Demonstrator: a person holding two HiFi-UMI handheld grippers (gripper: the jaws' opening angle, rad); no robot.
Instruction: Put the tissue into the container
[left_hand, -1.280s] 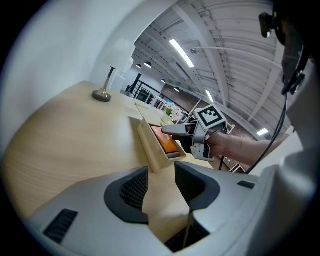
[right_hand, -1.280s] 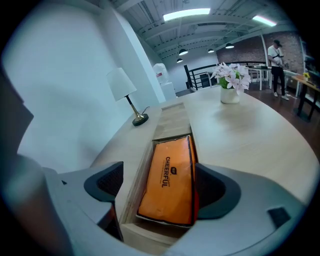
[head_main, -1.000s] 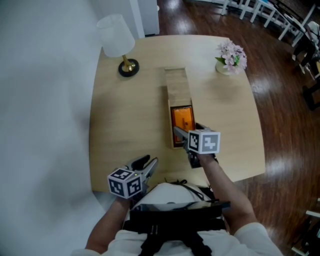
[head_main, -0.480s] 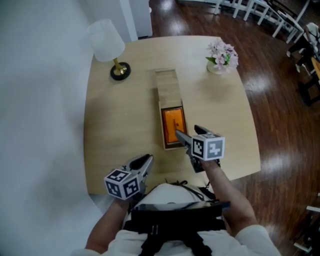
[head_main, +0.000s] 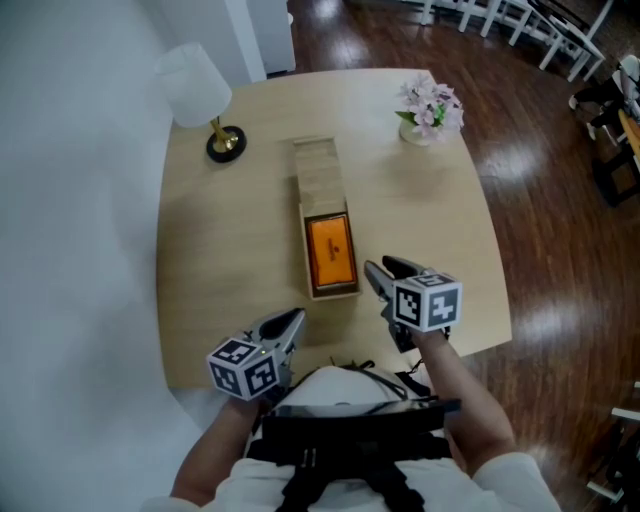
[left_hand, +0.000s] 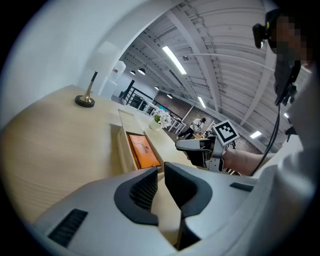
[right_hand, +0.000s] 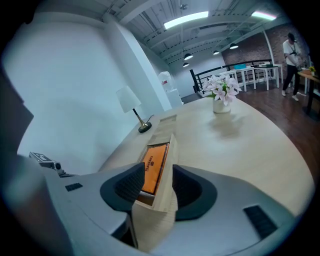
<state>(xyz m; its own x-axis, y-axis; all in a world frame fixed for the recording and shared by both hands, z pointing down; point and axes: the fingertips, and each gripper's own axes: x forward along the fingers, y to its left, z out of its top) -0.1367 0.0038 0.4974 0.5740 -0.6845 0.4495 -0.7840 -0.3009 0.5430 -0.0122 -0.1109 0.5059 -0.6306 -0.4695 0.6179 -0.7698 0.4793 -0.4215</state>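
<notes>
The orange tissue pack (head_main: 330, 252) already lies flat in the open near half of the long wooden container (head_main: 333, 292). A wooden cover (head_main: 318, 172) lies over the container's far half. The container sits mid-desk (head_main: 430, 210), its long axis running straight away from the person, and the pack lies along that same axis, one short end toward the person. Both grippers hover apart from the container at its near end. The right gripper (head_main: 385, 268) is the nearer, just beside the near right corner and pointing up the desk, so the pack lies ahead of it and to its left. The left gripper (head_main: 292, 322) is lower left of the container, near the desk edge, with the pack ahead and to its right. The left fingers (left_hand: 139, 192) have just been closing and stand nearly together with only a slit between them and nothing in it. The right fingers (right_hand: 125, 187) have also just been closing, to a wider gap that shows only desk and the container's end beyond, with nothing pinched. The placing looks done; any further move, such as drawing the cover back, would probably fall to the right gripper, working along that axis.
</notes>
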